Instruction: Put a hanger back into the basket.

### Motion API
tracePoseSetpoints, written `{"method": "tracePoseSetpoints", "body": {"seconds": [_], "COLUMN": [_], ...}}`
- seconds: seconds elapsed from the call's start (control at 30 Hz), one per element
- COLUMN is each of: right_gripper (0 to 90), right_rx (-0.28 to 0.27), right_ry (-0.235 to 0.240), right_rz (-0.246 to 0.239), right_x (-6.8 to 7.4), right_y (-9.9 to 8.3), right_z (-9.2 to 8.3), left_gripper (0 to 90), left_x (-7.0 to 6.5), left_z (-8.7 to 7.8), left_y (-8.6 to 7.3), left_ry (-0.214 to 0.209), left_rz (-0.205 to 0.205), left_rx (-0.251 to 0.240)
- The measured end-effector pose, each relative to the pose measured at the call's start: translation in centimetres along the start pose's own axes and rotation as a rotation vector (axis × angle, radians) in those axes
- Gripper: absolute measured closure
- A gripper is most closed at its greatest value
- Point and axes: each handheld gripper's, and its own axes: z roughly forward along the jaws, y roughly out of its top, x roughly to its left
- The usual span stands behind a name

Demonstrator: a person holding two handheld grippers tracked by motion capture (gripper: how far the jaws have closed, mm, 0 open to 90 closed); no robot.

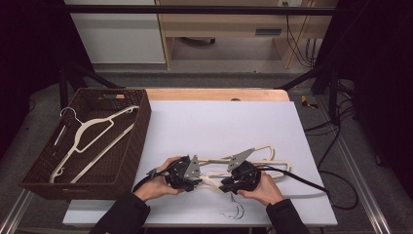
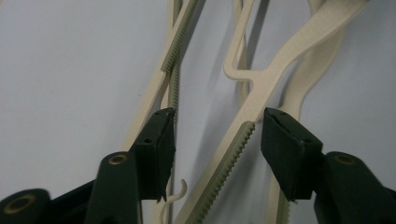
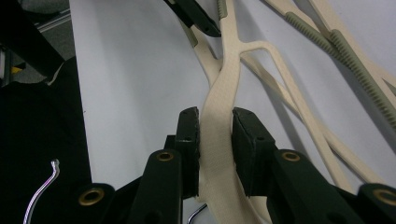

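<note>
A cream hanger (image 3: 219, 130), lying in the pile at six o'clock on the white table (image 1: 219, 126), is clamped by the right gripper (image 3: 215, 128) while the left gripper (image 2: 217, 135), jaws apart astride another arm, must be closed before lifting toward the nine-o'clock basket (image 1: 139, 131).

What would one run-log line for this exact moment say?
right gripper: shut on cream hanger | left gripper: open, jaws astride hanger arm | wicker basket: one hanger inside

Both forearms came in low over the near edge, hands close together. The left gripper (image 1: 187, 171) had its jaws half parted; the right gripper (image 1: 233, 181) was clamped tight.
</note>
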Motion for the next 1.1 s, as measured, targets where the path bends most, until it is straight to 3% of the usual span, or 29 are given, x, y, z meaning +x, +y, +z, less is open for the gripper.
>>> {"method": "tracePoseSetpoints", "body": {"seconds": [0.13, 0.17, 0.2, 0.27, 0.43, 0.57, 0.8, 0.97, 1.03, 1.1], "right_gripper": [72.5, 72.4, 72.5, 72.5, 72.5, 72.5, 71.9, 65.6, 64.0, 59.1], "right_rx": [0.002, 0.0, -0.001, -0.006, -0.024, -0.02, -0.059, -0.173, -0.214, -0.283], "right_ry": [0.006, -0.003, -0.003, -0.004, 0.0, -0.003, -0.019, -0.093, -0.147, -0.188], "right_rz": [-0.004, -0.007, 0.005, 0.008, 0.007, 0.003, 0.012, 0.013, 0.015, 0.05], "right_x": [0.0, 0.0, 0.1, 0.1, 0.0, 0.0, 0.1, 0.1, 0.1, -0.2], "right_y": [0.0, 0.0, 0.0, 0.1, 0.1, 0.1, 0.2, 0.2, 0.2, 0.0], "right_z": [-0.1, -0.1, -0.2, -0.3, -0.6, -0.8, -1.2, -3.0, -3.9, -5.0], "left_gripper": [51.7, 53.4, 55.6, 59.9, 67.5, 70.0, 73.2, 80.2, 82.0, 82.6], "left_x": [0.2, 0.0, 0.1, -0.2, -0.5, -0.9, -1.0, -1.2, -1.2, -1.1], "left_z": [0.5, 0.6, 0.5, 0.5, 0.4, 0.4, -0.1, -0.8, -0.8, -0.9], "left_y": [-0.2, -0.2, -0.1, 0.0, 0.1, 0.3, 0.3, 0.6, 0.5, 0.5], "left_ry": [-0.001, -0.006, -0.002, 0.004, 0.019, 0.037, 0.055, 0.084, 0.09, 0.103], "left_rz": [0.015, 0.002, 0.028, 0.03, 0.075, 0.103, 0.124, 0.145, 0.146, 0.145], "left_rx": [0.017, 0.0, 0.015, -0.003, 0.016, 0.014, 0.005, -0.011, 0.003, -0.011]}}
